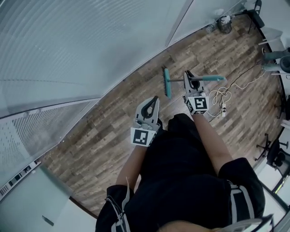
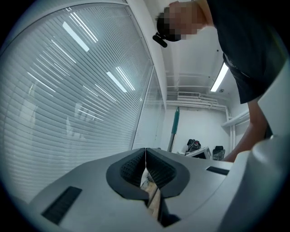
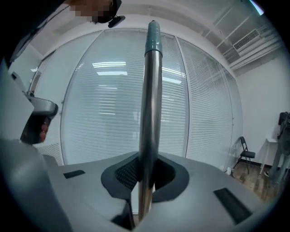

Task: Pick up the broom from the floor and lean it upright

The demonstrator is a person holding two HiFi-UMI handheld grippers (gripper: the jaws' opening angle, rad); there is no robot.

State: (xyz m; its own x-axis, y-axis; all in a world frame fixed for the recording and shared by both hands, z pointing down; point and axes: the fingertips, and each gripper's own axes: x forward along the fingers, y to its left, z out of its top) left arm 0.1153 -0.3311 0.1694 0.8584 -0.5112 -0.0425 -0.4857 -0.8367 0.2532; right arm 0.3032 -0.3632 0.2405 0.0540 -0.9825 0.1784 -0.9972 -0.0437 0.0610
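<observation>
The broom has a teal brush head [image 1: 167,83] down by the wooden floor and a metal handle [image 1: 204,78] with a teal end cap. My right gripper [image 1: 190,81] is shut on that handle. In the right gripper view the handle [image 3: 149,118] rises straight up between the jaws of my right gripper [image 3: 146,179] to its teal cap [image 3: 153,36]. My left gripper [image 1: 155,101] hangs beside it, nearer the glass wall, shut and empty. In the left gripper view its jaws [image 2: 145,167] meet with nothing between them, and the upright broom handle [image 2: 174,129] shows beyond.
A curved glass wall with blinds [image 1: 90,50] runs along the left. A white coiled cable [image 1: 219,96] lies on the floor right of the broom. A metal pot [image 1: 224,23] and a chair [image 1: 256,13] stand far back. A folding chair [image 3: 245,155] shows at the right.
</observation>
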